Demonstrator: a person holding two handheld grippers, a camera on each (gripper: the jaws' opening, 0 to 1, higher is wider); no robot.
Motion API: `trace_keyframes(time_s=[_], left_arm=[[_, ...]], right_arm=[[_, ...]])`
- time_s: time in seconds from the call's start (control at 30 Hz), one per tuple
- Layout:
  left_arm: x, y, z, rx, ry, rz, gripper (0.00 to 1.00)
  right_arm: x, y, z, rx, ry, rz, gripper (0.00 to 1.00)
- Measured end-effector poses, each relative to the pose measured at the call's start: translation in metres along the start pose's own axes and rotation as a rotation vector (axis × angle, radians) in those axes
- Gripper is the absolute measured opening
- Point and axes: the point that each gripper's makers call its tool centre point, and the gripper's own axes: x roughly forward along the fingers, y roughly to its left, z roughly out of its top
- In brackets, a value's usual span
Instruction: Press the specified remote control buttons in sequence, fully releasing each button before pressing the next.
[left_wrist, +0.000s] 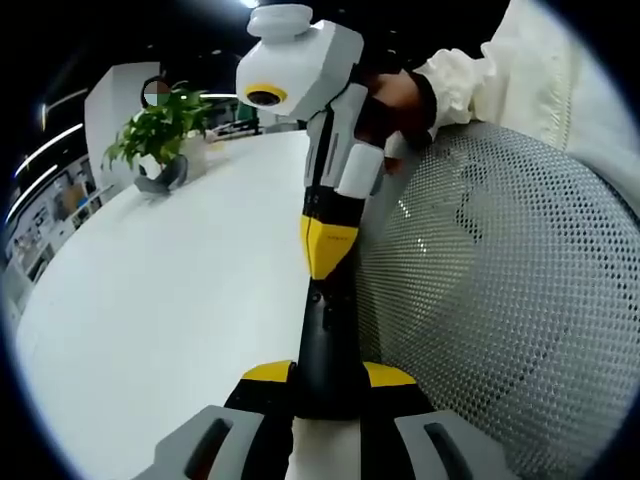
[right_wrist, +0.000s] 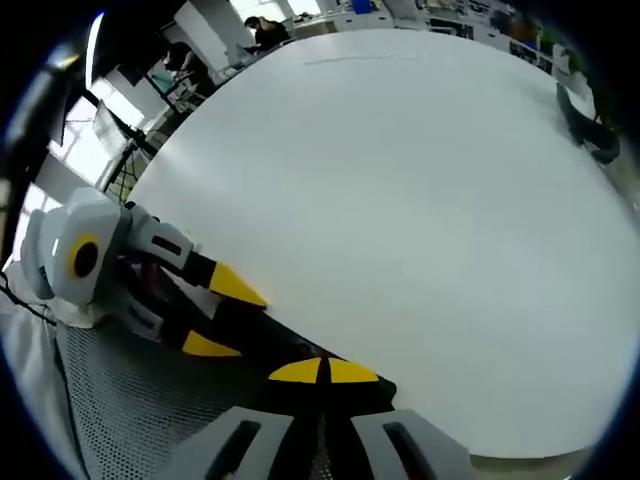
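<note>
White bench (left_wrist: 170, 290), broad and bare across most of its top; its near edge runs alongside a grey mesh chair back (left_wrist: 510, 300). In the right gripper view the bench edge curves along the bottom right, with the mesh at lower left. Potted plant (left_wrist: 160, 130) stands far off near the bench's far edge.

Remote control (left_wrist: 327, 345): dark, slim, long body, held out over the bench edge beside the mesh. Buttons not readable at this angle.

Left hand-held gripper (left_wrist: 327, 385): yellow-tipped jaws closed on the near end of the remote control, one jaw each side.

Right hand-held gripper (left_wrist: 328, 245): enters the left gripper view from above, yellow tips together at the remote's far end; whether they clamp it or only touch, cannot tell. A hand (left_wrist: 395, 105) in a white sleeve holds it.

In the right gripper view the left hand-held gripper (right_wrist: 225, 315) shows at left, jaws astride the dark remote control (right_wrist: 265, 340).
</note>
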Motion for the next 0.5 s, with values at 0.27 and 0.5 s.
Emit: trace_keyframes(time_s=[0.27,0.5], left_arm=[[0.0000,0.0000,0.0000,0.004,0.001,0.001,0.25],[0.0003,-0.0010,-0.0006,0.029,0.003,0.001,0.25]], right_arm=[[-0.0002,-0.0012,0.0007,0.018,-0.013,0.001,0.00],[-0.0037,-0.0013,-0.0039,0.157,-0.008,0.053,0.00]])
